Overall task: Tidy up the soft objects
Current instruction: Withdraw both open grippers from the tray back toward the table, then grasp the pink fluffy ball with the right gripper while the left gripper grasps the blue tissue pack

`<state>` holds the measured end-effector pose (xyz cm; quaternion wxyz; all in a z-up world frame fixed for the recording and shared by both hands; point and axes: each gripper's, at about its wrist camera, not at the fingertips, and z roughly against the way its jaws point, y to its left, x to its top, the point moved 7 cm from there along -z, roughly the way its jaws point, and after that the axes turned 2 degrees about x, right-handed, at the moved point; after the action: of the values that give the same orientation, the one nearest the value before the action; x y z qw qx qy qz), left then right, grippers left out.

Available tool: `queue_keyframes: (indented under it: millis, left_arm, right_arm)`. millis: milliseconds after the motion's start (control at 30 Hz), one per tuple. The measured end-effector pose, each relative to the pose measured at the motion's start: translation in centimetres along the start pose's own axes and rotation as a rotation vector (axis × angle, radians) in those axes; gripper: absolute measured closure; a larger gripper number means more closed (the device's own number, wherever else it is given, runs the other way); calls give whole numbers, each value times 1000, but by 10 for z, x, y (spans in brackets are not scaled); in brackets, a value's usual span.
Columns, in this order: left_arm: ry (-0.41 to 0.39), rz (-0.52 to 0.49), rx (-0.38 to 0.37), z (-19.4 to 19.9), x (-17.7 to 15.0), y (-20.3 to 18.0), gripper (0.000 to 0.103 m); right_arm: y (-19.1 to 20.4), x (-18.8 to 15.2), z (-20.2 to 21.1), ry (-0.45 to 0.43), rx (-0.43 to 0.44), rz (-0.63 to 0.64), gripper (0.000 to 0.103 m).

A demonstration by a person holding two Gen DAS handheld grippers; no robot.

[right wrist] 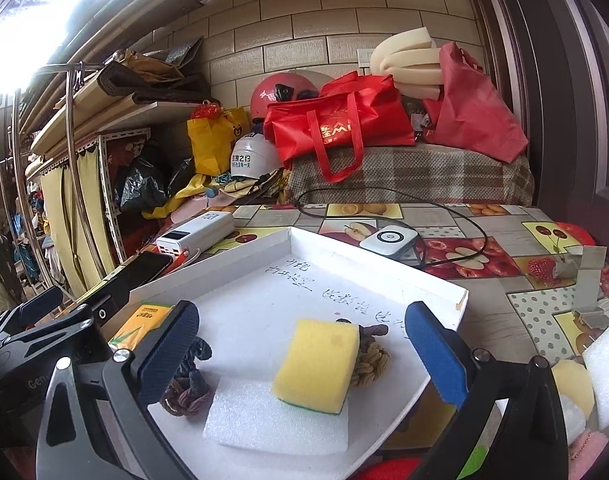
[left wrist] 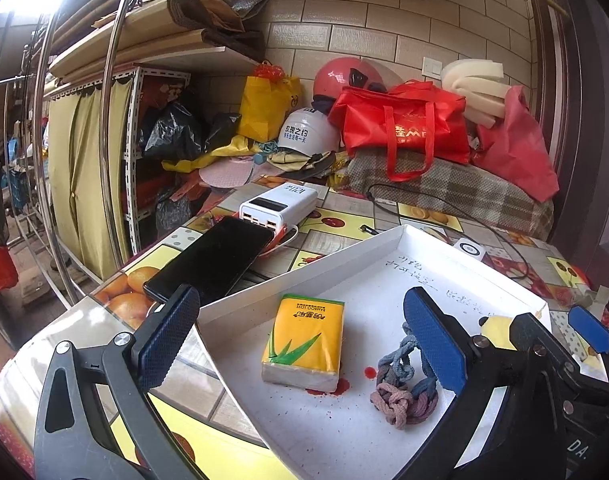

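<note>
Hovering: both grippers over white tray
left gripper: wide, empty; tissue pack between fingers
right gripper: wide, empty
sponge: on foam sheet, hides most of brown rope knot
grey rope: partly behind finger

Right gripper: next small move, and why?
Probably swing the right gripper right and down toward the foam block beside the tray. Its jaws are open and empty, the sponge already rests in the tray on a foam sheet, and that block is still outside.
</note>
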<state>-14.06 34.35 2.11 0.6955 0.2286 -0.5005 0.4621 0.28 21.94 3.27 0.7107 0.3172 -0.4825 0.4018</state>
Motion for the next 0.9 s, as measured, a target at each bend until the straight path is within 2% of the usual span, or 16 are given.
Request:
queue_keyframes:
  millis: [167, 300, 467, 567, 667, 733, 800, 900]
  left_arm:
    - [-1, 27, -24, 8, -2, 4, 0]
    - [-13, 4, -100, 23, -6, -6, 0]
    - [-41, -156, -251, 52, -19, -53, 0]
    - [-45, -285, -409, 79, -34, -95, 0]
    - [18, -429, -600, 105, -59, -142, 0]
    - [72, -531, -693, 121, -78, -171, 0]
    - [147, -609, -760, 130, -97, -194, 0]
    - [239, -661, -811, 134, -116, -220, 0]
  right_arm:
    - [15, -6, 19, -22, 32, 61, 0]
    - [17, -15, 45, -28, 79, 100, 0]
    - [-19, -30, 88, -32, 63, 130, 0]
    - [-64, -35, 109, -13, -3, 89, 0]
    - [-116, -41, 125, 25, -71, 26, 0]
    - [-147, -49, 132, 72, -106, -8, 0]
    - [-173, -58, 135, 133, -115, -59, 0]
    - [-192, -72, 137, 210, -95, -107, 0]
